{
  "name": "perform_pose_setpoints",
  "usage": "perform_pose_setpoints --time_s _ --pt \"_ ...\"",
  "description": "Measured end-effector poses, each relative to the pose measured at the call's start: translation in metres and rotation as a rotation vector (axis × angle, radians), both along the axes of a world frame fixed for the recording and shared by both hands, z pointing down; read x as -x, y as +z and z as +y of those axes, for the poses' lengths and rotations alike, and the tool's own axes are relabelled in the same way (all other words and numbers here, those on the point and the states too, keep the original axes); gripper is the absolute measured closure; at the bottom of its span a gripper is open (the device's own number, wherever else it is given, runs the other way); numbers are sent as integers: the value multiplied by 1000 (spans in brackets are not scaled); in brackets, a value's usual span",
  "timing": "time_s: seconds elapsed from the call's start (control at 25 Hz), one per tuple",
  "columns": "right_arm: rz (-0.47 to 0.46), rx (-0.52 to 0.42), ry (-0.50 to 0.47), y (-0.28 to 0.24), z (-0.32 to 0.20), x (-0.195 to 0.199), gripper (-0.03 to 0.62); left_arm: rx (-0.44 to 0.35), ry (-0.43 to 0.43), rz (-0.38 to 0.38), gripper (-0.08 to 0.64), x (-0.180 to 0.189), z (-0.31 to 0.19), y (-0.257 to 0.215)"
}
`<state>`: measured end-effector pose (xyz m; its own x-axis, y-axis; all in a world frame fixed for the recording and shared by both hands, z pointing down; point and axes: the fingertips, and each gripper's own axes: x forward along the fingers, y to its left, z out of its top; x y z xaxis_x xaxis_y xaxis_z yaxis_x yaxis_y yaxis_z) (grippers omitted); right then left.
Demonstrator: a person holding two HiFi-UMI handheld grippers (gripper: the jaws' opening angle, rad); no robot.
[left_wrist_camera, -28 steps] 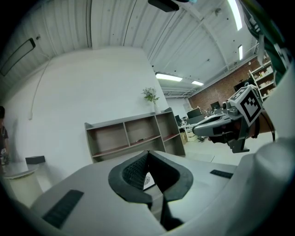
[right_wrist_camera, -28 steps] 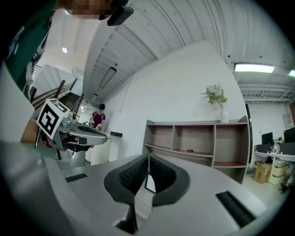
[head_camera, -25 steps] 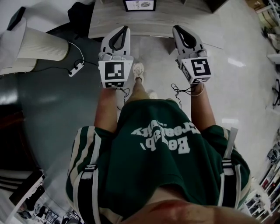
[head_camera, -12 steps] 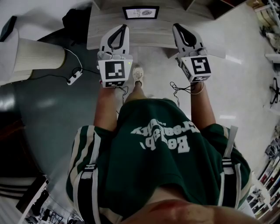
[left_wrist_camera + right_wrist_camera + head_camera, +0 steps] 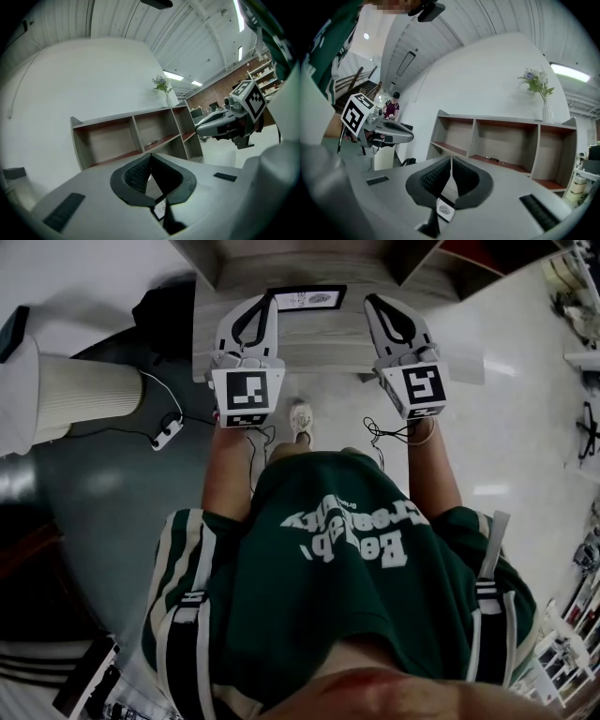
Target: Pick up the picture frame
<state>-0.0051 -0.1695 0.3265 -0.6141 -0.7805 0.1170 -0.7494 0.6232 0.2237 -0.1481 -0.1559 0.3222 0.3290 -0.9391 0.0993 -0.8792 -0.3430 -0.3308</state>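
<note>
A black picture frame (image 5: 307,298) with a white print lies on a light wooden table (image 5: 328,345) at the top of the head view. My left gripper (image 5: 268,298) hangs over the table just left of the frame, jaws shut and empty. Just right of the frame, my right gripper (image 5: 368,299) is also shut and empty. In the left gripper view the pads meet at the left gripper's (image 5: 150,156) tips, and a corner of the frame (image 5: 160,209) shows below them. The right gripper (image 5: 451,159) likewise shows the frame (image 5: 445,210) beneath its closed tips.
An open wooden shelf unit (image 5: 501,140) stands against the white wall behind the table, with a vase of flowers (image 5: 542,91) on top. On the floor at the left are a white fluted column (image 5: 84,388), a power strip (image 5: 169,435) and a black bag (image 5: 165,304).
The table and frame have slid down the head view towards me. Both grippers have moved forward past the table's front edge and now flank the frame.
</note>
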Motion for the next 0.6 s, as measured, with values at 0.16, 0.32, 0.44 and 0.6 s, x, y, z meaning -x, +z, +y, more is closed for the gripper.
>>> perform_pose_setpoints --time_s 0.16,0.32,0.44,0.6 --pt "-35 -81 -27 -13 -29 14 555 -8 27 -3 543 6 -33 -7" --pt "-44 -84 -3 -13 -53 19 555 -6 64 -11 543 8 -61 -7" --pt "-55 -87 12 -11 -69 20 555 -3 90 -16 543 7 -81 -4" --pt "-43 -77 43 -1 -92 23 555 -9 130 -42 543 3 -104 -1"
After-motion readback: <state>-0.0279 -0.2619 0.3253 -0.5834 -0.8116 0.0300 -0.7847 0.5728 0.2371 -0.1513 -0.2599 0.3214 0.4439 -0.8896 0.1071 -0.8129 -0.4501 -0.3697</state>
